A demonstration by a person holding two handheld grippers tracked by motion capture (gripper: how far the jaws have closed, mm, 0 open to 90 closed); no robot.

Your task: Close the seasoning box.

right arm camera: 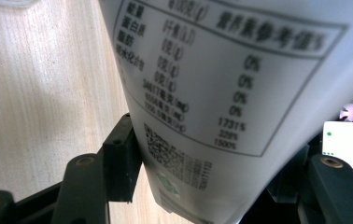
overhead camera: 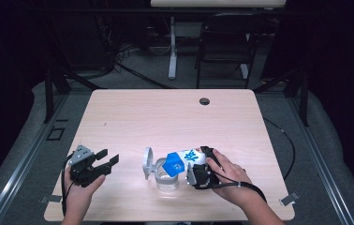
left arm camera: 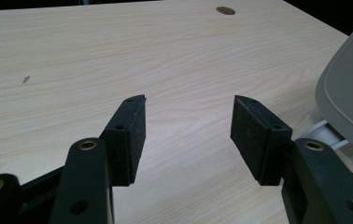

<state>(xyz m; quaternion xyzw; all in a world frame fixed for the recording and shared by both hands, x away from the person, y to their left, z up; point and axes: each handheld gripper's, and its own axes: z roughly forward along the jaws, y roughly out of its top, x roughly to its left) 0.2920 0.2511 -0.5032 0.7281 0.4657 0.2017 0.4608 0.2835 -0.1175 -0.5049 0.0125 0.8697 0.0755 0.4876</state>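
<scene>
From the high view we see a pale wooden desk (overhead camera: 165,112) with a round cable hole (overhead camera: 204,101) near its far edge. Close to the near edge, about midway along it, stands a clear glass jar (overhead camera: 166,180) with its grey lid (overhead camera: 147,163) hinged open and upright on its left side. The right gripper (overhead camera: 202,165), held in the person's right hand (overhead camera: 229,176), has its jaws clamped on a white and blue carton (overhead camera: 182,160) that is tipped over, its blue end down at the jar's mouth. The left gripper (overhead camera: 106,161) sits toward the near left corner in the left hand (overhead camera: 79,192), jaws spread and pointing at the jar, well apart from it

In the left gripper view we look along the two black pads (left arm camera: 128,135) standing wide apart over bare wood, with the cable hole (left arm camera: 225,10) at the far edge and the grey lid (left arm camera: 352,93) at the right

In the right gripper view the carton (right arm camera: 221,84) shows a printed nutrition table and a QR code, and the left pad (right arm camera: 118,163) presses its side; desk wood lies at the left
</scene>
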